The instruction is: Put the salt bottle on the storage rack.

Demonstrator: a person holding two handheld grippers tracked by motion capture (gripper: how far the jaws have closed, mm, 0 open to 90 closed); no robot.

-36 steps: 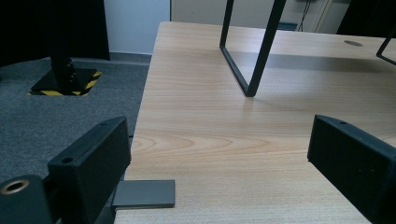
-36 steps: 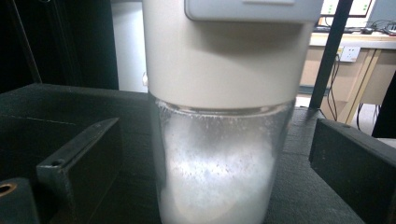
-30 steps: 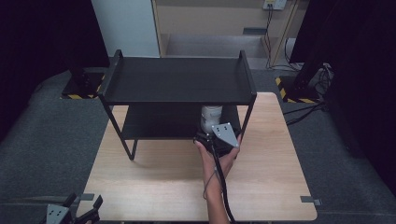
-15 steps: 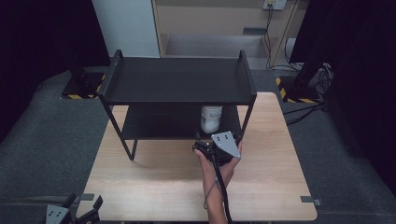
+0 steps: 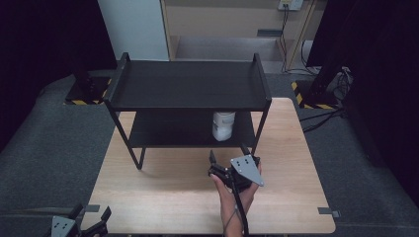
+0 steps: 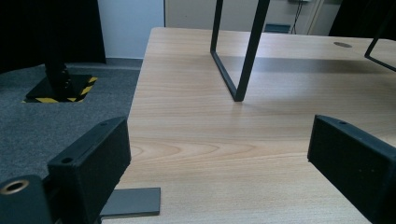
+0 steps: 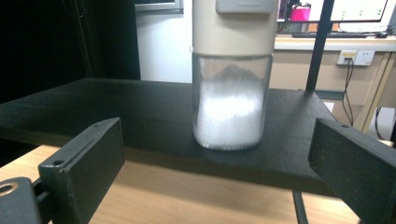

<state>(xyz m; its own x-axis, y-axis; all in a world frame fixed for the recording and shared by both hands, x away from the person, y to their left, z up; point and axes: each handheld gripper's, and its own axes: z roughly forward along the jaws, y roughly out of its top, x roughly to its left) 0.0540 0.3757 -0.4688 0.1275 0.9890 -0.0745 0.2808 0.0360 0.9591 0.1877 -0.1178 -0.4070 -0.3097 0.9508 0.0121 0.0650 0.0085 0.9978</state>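
Observation:
A clear jar (image 5: 223, 125) with a cream lid and white powder inside stands on the lower shelf (image 5: 168, 136) of a black two-tier rack (image 5: 190, 84). In the right gripper view the jar (image 7: 232, 88) stands upright near the shelf's front edge. My right gripper (image 5: 228, 154) is open on the table in front of the rack, a short way back from the jar, with nothing between its jaws (image 7: 215, 163). My left gripper (image 5: 90, 213) is open at the table's near left corner, and its own view (image 6: 219, 154) faces the rack's leg (image 6: 243, 51) across bare wood.
The wooden table (image 5: 163, 197) carries the rack at its far half. A grey tape patch (image 6: 133, 207) lies at the table's near left edge. Dark carpet surrounds the table, with black stands on striped bases (image 5: 84, 94) and cables (image 5: 321, 113) beyond.
My right gripper has drawn back from the lower shelf toward the table's near side, leaving the jar standing on the shelf. The left gripper has stayed put.

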